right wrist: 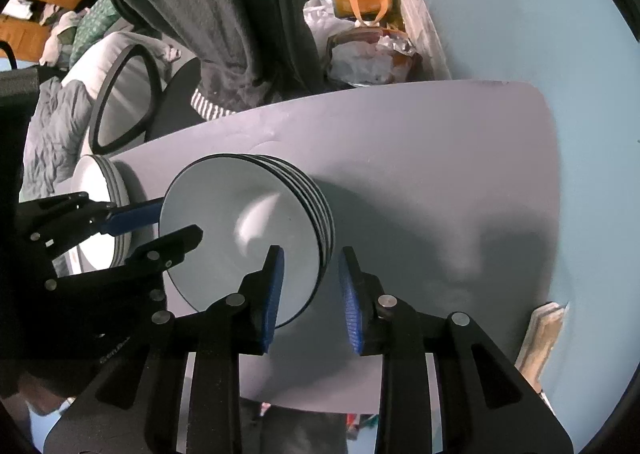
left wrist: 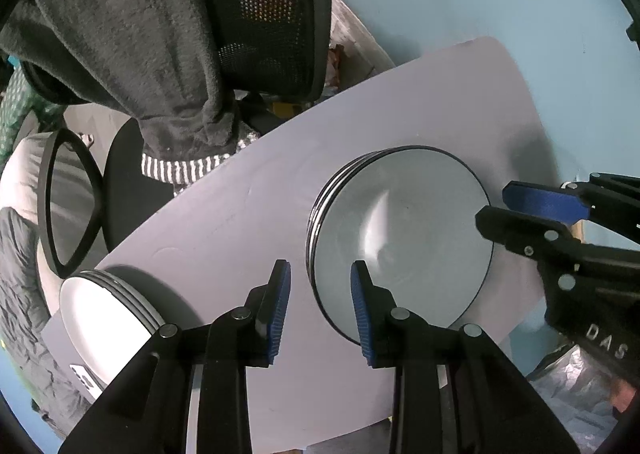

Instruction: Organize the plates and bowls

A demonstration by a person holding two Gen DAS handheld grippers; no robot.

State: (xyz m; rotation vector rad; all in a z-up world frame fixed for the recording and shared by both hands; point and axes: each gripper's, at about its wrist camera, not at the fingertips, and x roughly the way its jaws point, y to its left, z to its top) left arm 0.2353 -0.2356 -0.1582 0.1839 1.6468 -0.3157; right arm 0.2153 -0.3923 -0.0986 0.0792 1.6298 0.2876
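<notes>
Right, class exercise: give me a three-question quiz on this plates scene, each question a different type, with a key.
1. True or false: the left gripper is shut on a plate.
2. How many stacks stand on the table?
3. Which stack has the right gripper at its edge? A) large plate stack B) small white stack

Key: 1 false, both grippers are open and empty; 2 two; 3 A.

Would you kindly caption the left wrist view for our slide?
Open left gripper at the stacked grey plates; open right gripper opposite, white plate stack aside.
</notes>
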